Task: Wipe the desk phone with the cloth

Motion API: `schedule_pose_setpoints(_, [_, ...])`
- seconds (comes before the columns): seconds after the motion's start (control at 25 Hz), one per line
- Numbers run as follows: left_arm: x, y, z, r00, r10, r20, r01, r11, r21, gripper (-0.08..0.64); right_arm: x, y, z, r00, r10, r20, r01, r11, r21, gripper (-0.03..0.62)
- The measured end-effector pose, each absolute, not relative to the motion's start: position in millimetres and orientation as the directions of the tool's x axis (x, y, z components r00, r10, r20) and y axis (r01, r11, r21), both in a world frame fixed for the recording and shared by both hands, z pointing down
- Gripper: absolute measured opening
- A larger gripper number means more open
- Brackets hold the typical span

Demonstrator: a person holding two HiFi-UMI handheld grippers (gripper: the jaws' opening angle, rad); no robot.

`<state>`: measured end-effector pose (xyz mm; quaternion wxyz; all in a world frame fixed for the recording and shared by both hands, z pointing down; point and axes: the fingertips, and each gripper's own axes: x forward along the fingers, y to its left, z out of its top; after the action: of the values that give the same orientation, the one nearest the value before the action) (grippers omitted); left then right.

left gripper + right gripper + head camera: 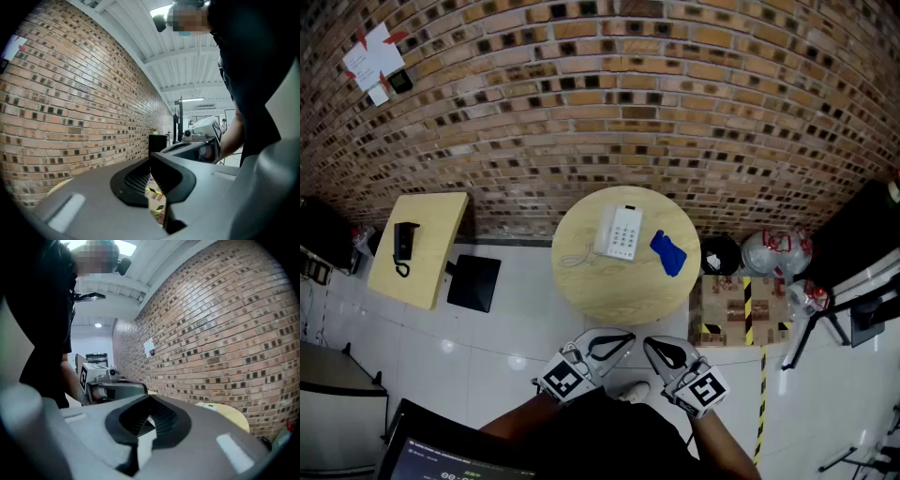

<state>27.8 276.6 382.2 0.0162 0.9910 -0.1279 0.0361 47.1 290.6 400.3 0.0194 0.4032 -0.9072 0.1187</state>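
Note:
In the head view a white desk phone [620, 232] lies on a round wooden table [600, 291], with a crumpled blue cloth [667, 252] just to its right. Both grippers hang close to the person's body, short of the table's near edge. The left gripper [628, 337] is shut and holds nothing; its own view shows its tips [151, 160] meeting. The right gripper [648, 342] is shut and empty too, its tips [150, 398] touching. The two grippers point inward toward each other. A slice of the round table [232, 416] shows in the right gripper view.
A square wooden table [436, 225] with a black phone [404, 246] stands at the left, a black panel [474, 282] on the floor beside it. Right of the round table are a black bin [719, 253], tied bags [773, 251] and a taped cardboard box [736, 309]. A brick wall [609, 103] lies behind.

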Motion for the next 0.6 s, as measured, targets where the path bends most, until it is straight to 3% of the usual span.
schedule_pose_setpoints(0.28, [17.9, 202.7, 402.5, 0.960, -0.268, 0.075, -0.274, -0.958, 0.086, 0.002, 53.1, 227.1, 430.9, -0.638, -0.753, 0.163, -0.768, 0.606, -0.206, 0.005])
schedule_pose_setpoints(0.6, [19.6, 103.7, 434.2, 0.985, -0.137, 0.105, -0.145, -0.986, 0.080, 0.002, 60.2, 109.5, 467.5, -0.538, -0.799, 0.269, -0.842, 0.495, -0.213, 0.108])
